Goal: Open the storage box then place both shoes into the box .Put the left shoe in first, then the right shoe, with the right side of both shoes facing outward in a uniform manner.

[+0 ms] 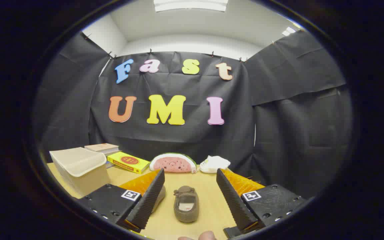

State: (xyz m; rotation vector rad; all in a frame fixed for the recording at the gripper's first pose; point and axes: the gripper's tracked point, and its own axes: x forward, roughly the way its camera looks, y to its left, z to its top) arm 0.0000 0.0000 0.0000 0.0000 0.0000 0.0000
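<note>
I am holding the gripper [190, 191] low over the pale wooden tabletop [208, 213], its two ribbed fingers [150, 198] standing wide apart and gripping nothing; a small brown-grey suede moccasin shoe [186, 204] is lying between them, touching neither, sole down and opening upward with its bow pointing away from me; a second shoe [159, 197] is showing partly from behind the left finger, just beside the first; the cream plastic storage box [78, 170] with its lid shut is sitting beyond the left finger, well apart from both shoes; behind the box I am seeing a stack of books [102, 147] and a flat yellow box [128, 162]; a plush watermelon slice [173, 163] and a crumpled white cloth [214, 163] are resting along the black cloth wall [288, 133]; fingertips of a person's hand [202, 236] are peeking in at the near edge.
</note>
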